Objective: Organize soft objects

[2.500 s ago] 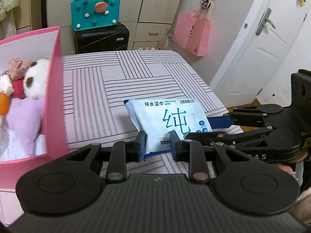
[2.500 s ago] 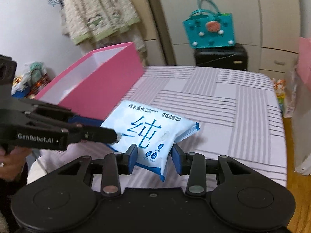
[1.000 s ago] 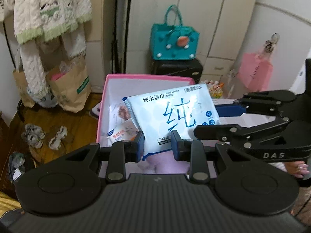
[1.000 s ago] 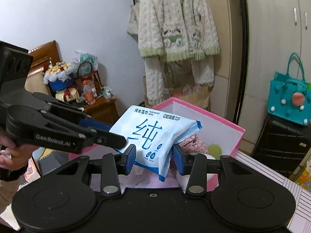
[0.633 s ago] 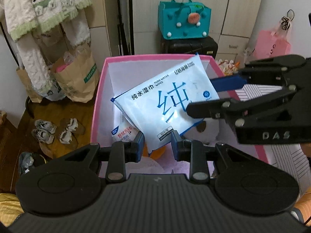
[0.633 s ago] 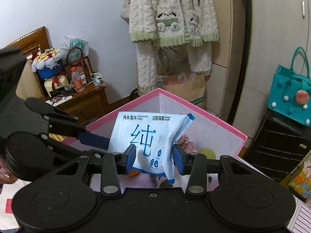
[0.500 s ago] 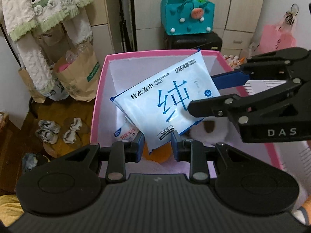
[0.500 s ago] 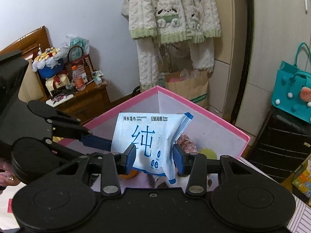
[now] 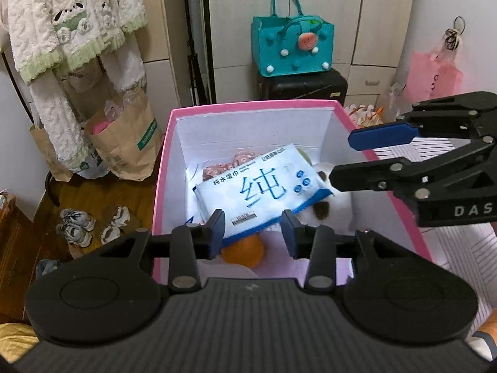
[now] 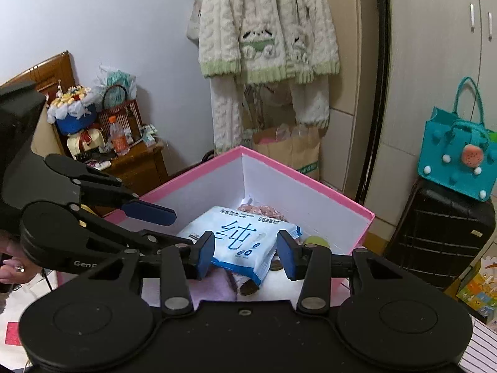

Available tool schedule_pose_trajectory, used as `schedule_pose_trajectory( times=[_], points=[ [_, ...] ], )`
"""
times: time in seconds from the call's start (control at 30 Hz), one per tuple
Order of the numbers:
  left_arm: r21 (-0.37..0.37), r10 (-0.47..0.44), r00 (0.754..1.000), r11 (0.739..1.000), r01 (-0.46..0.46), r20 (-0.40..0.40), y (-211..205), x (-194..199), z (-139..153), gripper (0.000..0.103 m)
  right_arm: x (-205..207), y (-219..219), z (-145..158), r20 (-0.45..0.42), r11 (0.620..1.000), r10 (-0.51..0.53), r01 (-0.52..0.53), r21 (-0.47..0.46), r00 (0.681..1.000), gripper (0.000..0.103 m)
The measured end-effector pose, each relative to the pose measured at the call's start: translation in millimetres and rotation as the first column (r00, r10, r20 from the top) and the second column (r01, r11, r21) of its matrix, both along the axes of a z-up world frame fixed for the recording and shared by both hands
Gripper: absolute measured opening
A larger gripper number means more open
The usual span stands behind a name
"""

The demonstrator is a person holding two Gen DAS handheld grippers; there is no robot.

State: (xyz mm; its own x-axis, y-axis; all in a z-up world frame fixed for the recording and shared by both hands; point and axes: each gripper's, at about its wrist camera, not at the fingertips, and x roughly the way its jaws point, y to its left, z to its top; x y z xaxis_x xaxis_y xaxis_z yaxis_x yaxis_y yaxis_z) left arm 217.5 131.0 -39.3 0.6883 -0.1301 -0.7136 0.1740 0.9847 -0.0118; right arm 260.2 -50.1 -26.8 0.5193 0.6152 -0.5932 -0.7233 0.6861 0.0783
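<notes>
My left fingers (image 9: 252,230) have just been opening; they now stand apart, with the near edge of the wet wipes pack (image 9: 257,192) lying between them but neither pad pressing on it. My right fingers (image 10: 245,255) also stand open, the pack's near corner in the gap between them, clear of the right pad; whether the left pad touches it I cannot tell. In the left wrist view the right tool reaches in from the right, its blue fingertips (image 9: 383,136) apart, above and to the right of the pack.

The pack lies inside the pink box (image 9: 161,186), just ahead of and below both pairs of fingers, tilted, printed face up. It rests on the soft things already there: an orange ball (image 9: 243,250) under its near edge, a floral pink cloth (image 9: 228,168) beyond it, a white plush toy (image 9: 329,199) to its right, lilac fabric (image 10: 211,289) nearest my right fingers.
</notes>
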Motion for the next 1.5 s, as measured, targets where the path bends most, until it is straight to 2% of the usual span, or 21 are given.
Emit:
schedule_pose_trajectory(
  times=[0.57,0.67,0.77,0.8,0.87,1.0,1.1,1.17,1.27,1.37,1.43,1.5],
  points=[
    [-0.033,-0.007,0.999,0.999,0.009,0.042,-2,-64,43,0.045,-66,-31,35,0.014,0.999,-0.036,0.035,0.006,0.999,0.056],
    [-0.027,-0.021,0.999,0.999,0.023,0.047,-7,-80,43,0.046,-82,-39,37,0.047,0.998,-0.052,0.053,-0.017,0.998,0.056],
    [-0.032,-0.022,0.999,0.999,0.023,0.027,-10,-90,40,0.047,-94,-51,35,0.029,0.997,-0.077,0.077,-0.005,0.997,0.057],
    [-0.033,-0.025,0.999,0.999,0.026,0.022,-11,-94,40,0.049,-99,-56,35,0.023,0.996,-0.089,0.089,-0.008,0.996,0.057],
    [-0.034,-0.022,1.000,0.999,0.022,0.013,-13,-99,42,0.059,-107,-62,35,0.028,0.993,-0.111,0.112,-0.028,0.993,0.061],
    [-0.023,-0.012,1.000,1.000,0.013,0.010,-19,-108,47,0.065,-122,-75,36,0.025,0.988,-0.141,0.142,-0.056,0.990,0.065],
    [-0.032,-0.023,1.000,0.999,0.023,0.017,-25,-118,51,0.079,-133,-82,38,0.034,0.982,-0.171,0.173,-0.073,0.985,0.077],
    [-0.038,-0.035,0.999,0.999,0.036,0.016,-29,-122,53,0.089,-142,-87,39,0.045,0.978,-0.187,0.190,-0.081,0.981,0.097],
    [-0.043,-0.044,0.999,0.998,0.044,-0.003,-35,-128,52,0.097,-156,-93,38,0.056,0.963,-0.243,0.248,-0.109,0.968,0.102],
    [0.015,-0.008,1.000,1.000,0.009,-0.028,-46,-134,49,0.097,-171,-100,36,0.084,0.949,-0.283,0.292,-0.118,0.955,0.102],
    [0.117,0.024,0.998,0.993,-0.017,-0.056,-59,-137,48,0.097,-180,-108,36,0.096,0.946,-0.305,0.313,-0.084,0.948,0.102],
    [0.187,-0.001,0.999,0.982,0.010,-0.049,-71,-143,49,0.097,-191,-119,38,0.106,0.922,-0.383,0.387,-0.019,0.918,0.102]
  ],
)
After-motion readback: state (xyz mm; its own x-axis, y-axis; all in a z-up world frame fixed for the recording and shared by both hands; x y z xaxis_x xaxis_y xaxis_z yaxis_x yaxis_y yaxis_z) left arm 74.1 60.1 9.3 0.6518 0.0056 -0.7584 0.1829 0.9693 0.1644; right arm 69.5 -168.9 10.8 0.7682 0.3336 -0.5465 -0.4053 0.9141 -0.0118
